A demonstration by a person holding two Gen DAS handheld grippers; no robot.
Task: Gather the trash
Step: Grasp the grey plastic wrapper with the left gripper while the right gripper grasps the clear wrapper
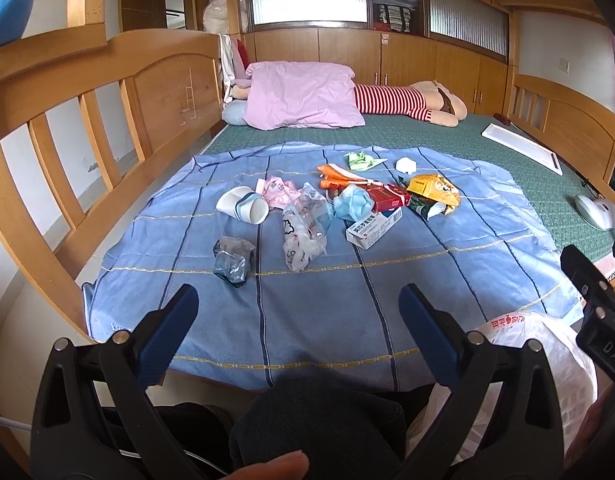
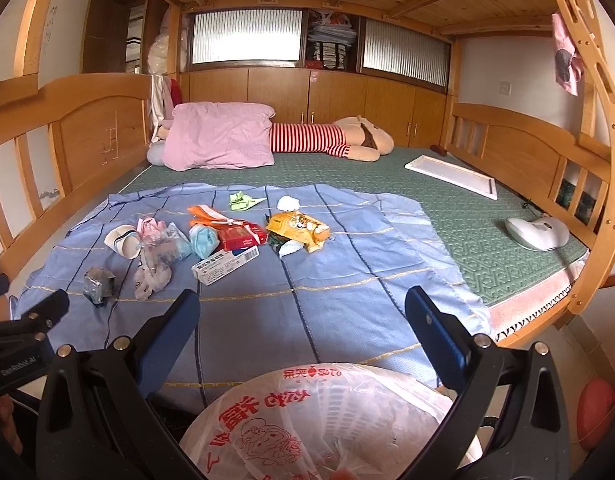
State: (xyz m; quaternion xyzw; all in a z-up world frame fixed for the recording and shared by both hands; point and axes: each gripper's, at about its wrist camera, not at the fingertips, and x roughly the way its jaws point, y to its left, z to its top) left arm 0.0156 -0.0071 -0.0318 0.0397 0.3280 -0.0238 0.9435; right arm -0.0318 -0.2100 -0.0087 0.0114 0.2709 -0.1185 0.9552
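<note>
Both tongs, left (image 1: pixel 298 312) and right (image 2: pixel 302 316), gape wide, gripping nothing, above the blue cloth (image 1: pixel 327 312).

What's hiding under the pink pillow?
A stuffed doll lies under the pink pillow. Its striped body and legs stick out; its head end is mostly covered.

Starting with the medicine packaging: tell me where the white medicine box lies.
The white medicine box lies mid-blanket, just nearer than the red box and the blue face mask.
</note>
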